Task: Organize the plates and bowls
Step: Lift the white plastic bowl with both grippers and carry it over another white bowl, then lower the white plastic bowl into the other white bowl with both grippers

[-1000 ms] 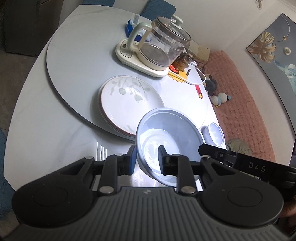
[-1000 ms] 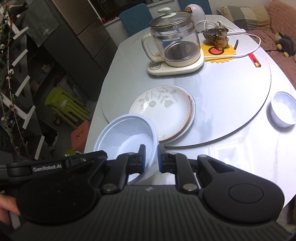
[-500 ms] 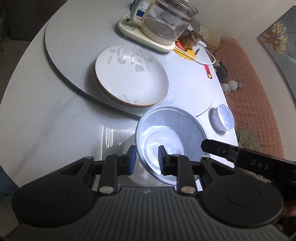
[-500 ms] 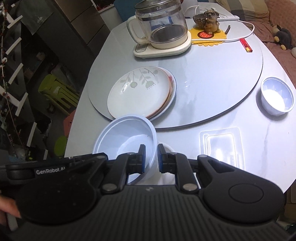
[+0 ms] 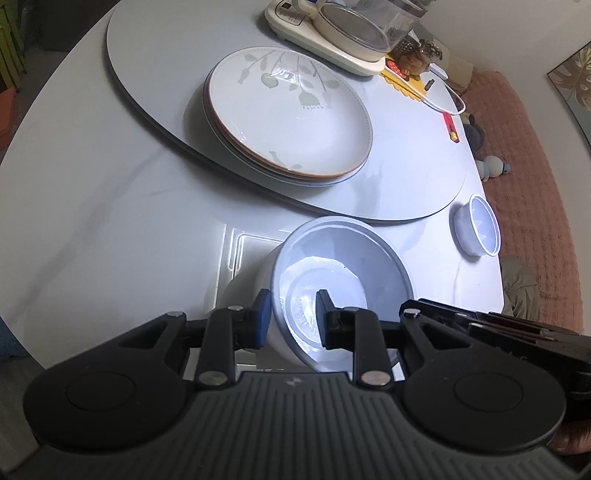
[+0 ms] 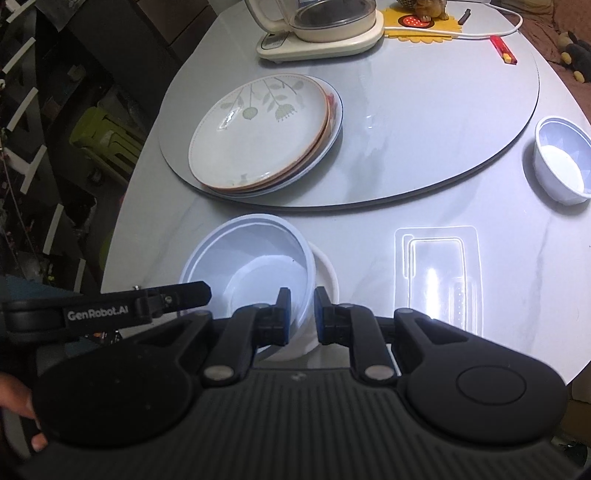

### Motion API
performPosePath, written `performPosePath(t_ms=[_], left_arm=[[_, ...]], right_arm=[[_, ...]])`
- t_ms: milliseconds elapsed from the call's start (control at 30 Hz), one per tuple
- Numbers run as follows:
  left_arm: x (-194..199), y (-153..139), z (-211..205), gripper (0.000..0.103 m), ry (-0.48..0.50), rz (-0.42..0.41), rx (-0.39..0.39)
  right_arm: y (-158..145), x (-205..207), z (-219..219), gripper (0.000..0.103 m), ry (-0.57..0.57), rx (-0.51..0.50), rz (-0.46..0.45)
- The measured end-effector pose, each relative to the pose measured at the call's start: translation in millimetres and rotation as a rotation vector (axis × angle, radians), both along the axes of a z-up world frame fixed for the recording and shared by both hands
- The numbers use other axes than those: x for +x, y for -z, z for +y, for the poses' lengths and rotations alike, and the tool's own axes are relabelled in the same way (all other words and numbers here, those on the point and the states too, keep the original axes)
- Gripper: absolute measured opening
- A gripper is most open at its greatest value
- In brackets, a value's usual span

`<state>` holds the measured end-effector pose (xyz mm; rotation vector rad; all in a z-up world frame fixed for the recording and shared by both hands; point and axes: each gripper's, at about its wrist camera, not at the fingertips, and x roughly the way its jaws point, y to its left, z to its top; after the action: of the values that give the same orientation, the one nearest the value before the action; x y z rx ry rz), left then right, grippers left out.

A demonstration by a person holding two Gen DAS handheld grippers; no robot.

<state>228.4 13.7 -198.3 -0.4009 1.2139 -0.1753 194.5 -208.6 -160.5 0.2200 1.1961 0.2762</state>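
Bowl, big pale blue-white one, sits at the near edge of the desk, nested in or over a second white bowl whose rim pokes out on one side; can't tell if it's fully seated. Left gripper has its jaws closed on the bowl's near-left rim, one finger outside the wall, the other inside. Right gripper pinches the opposite side of the rim, jaws narrow with the wall between them. So both grippers hold the same bowl.

Stack of plates, top one with a leaf pattern, lies on the round turntable just beyond the bowl, apart from it. Small white bowl stands alone on the desk off the turntable's edge, well away from the grippers. Clear plastic tray lies flat on the desk beside the big bowl. Glass kettle on its cream base stands at the far side of the turntable, next to a yellow mat with a figurine on it.
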Motion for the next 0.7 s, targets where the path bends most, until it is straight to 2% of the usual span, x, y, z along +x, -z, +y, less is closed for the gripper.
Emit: performPosePath(t_ms=[300,433,567,700], left_arm=[[11,8,-7,0.029,0.011,-0.013,0.040],[12,14,-5,0.030,0.015,0.000,0.025],[9,15,-4,0.045,0.009,0.018,0.026],[4,4,-3,0.046,-0.001,-0.001,0.045]], right_arm=[[17,2,4,0.016,-0.005,-0.022,0.029],[21,1,3,0.016,-0.008,-0.021,0.044],[21,4,1,0.018,-0.004,-0.011,0.049],[10,4,-3,0.018,-0.007,-0.003,0.020]])
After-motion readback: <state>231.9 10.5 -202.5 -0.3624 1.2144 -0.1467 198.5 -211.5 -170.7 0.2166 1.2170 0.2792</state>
